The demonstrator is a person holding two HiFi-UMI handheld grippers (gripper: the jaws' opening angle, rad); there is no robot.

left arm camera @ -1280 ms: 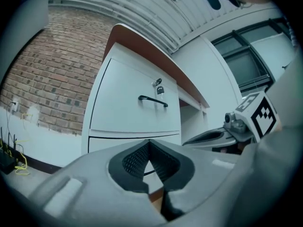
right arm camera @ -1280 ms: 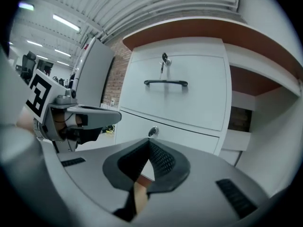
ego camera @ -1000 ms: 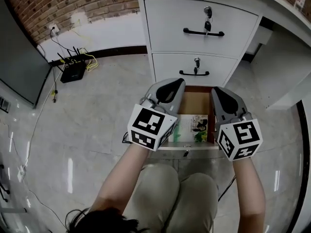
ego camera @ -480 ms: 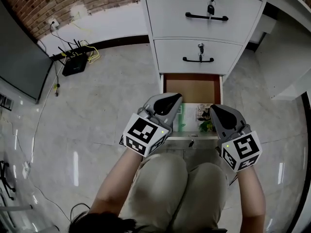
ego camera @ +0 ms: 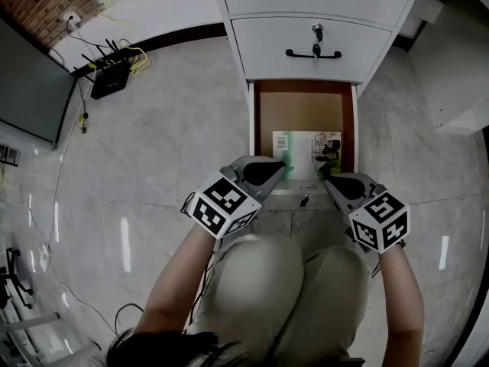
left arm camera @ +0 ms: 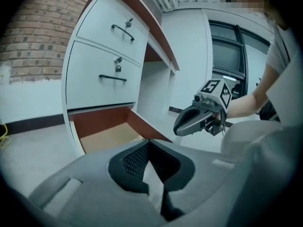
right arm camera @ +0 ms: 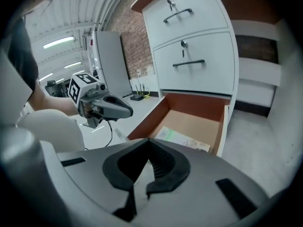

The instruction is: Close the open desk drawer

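On the floor (ego camera: 153, 151) at far left, a black router (ego camera: 107, 77) sits against the wall, well away from the work. The person is seated with both arms reaching forward past the knees. The left forearm (ego camera: 179, 281) angles in from the lower left. It carries the left claw (ego camera: 280, 168), which points up and to the right with its marker cube toward the camera. The claw's jaws are pressed together at the tips with nothing between them, and the tips lie over the front edge of the drawer (ego camera: 302, 113). Whether they touch the edge cannot be told.

The drawer is the lowest in the table's pedestal and is pulled well out over the floor, showing its brown bottom. A printed booklet (ego camera: 307, 145) lies flat near its front. Directly above it is a closed drawer (ego camera: 312, 40) with a black handle.

The right forearm (ego camera: 397, 289) comes up nearly straight. The right claw (ego camera: 325, 180) points up and to the left at the drawer's front right corner, its jaws also together and empty.
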